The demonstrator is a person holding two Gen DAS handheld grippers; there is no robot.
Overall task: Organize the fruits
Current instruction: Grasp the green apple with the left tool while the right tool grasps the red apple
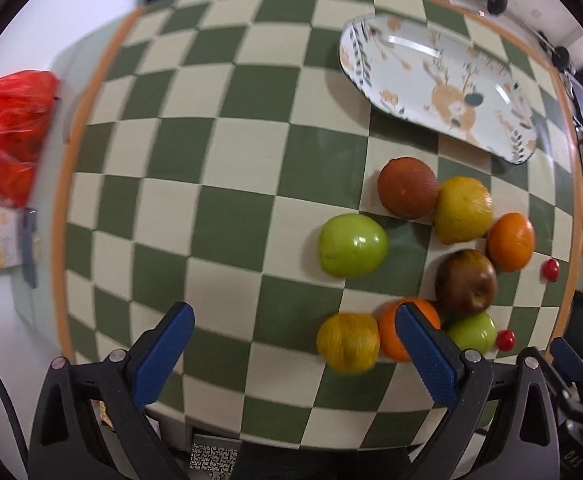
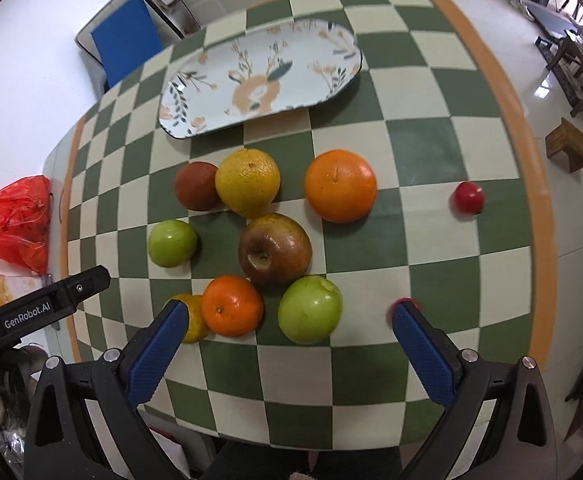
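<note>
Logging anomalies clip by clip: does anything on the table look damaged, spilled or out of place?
One thing: the brown apple in the middle of the fruit cluster is dark and blotchy, possibly bruised or overripe. Two small red fruits lie apart near the right edge. The floral plate is empty. Nothing spilled.

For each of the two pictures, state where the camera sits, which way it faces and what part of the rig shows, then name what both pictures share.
Left wrist view: on the left gripper, facing forward over the checkered table; its open blue fingers show, fruit to the right.
Right wrist view: on the right gripper, facing the fruit head-on; its open fingers and the other gripper's black body show.
Shared: the floral plate, brown apple and red bag.
</note>
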